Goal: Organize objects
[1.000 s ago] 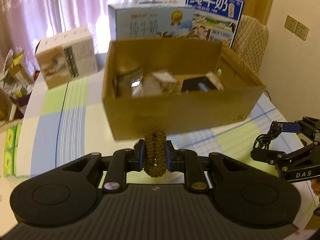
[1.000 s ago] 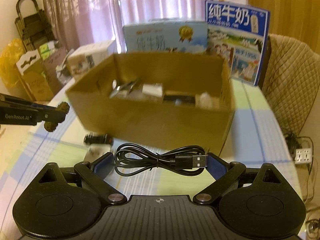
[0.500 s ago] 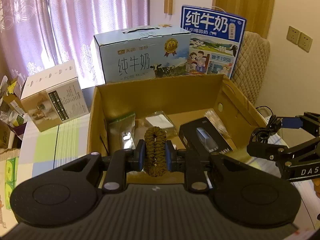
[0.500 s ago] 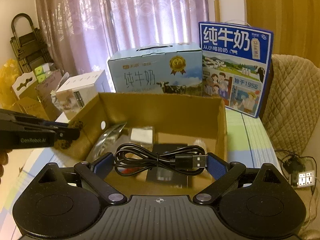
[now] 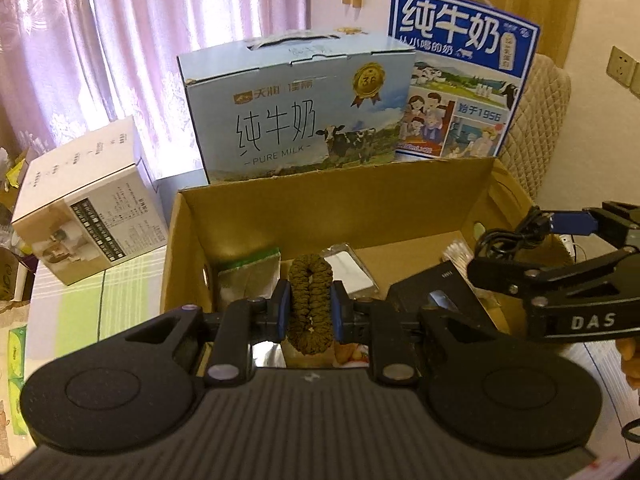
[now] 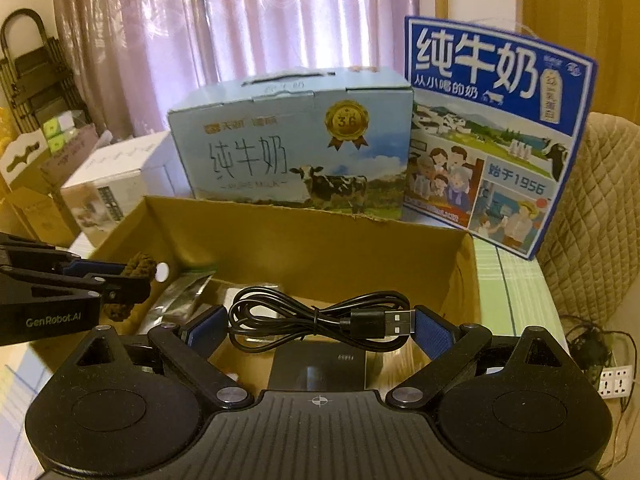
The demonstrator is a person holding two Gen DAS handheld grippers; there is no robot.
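Note:
My left gripper is shut on a brown braided cord loop and holds it over the open cardboard box. My right gripper is shut on a coiled black USB cable, also above the box. Inside the box lie a black flat case, foil packets and a clear packet. The right gripper shows in the left wrist view at the box's right end. The left gripper shows in the right wrist view at its left end.
A light blue milk carton box and a dark blue milk box stand behind the cardboard box. A white box sits at the left on the checked tablecloth. A quilted chair is at the right, a power strip below it.
Both grippers have risen and moved forward, from in front of the box to above its open top, each still holding its item. The box's inside now shows from above.

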